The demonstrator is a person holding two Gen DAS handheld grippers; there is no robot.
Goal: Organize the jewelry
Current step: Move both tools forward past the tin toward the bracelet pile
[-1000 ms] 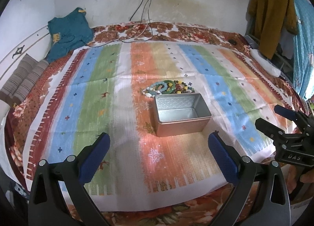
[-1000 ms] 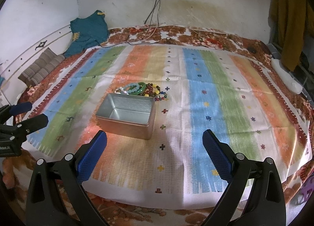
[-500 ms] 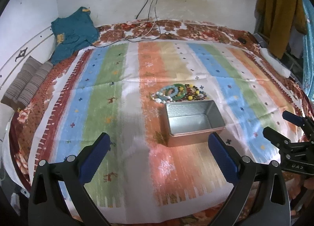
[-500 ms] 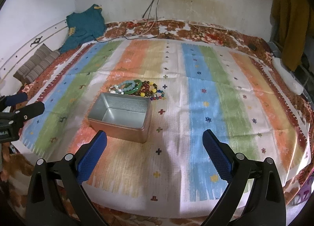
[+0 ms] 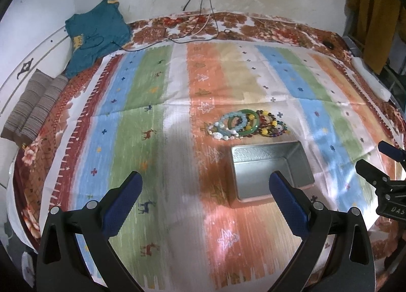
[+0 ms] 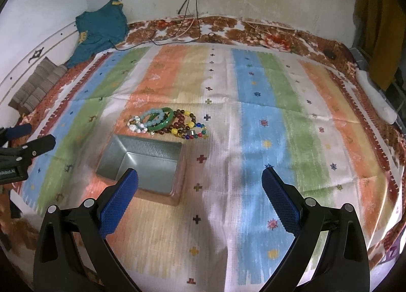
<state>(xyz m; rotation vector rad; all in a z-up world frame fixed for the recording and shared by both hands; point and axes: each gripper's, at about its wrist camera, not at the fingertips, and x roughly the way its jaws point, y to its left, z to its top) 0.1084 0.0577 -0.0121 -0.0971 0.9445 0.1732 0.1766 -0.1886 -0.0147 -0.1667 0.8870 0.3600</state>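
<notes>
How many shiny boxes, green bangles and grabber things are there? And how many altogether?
Metal box: 1
Green bangle: 1
Grippers: 2, the left gripper and the right gripper, both with fingers apart
Total: 4
The beaded bracelets overlap in one pile, too tangled to count.
</notes>
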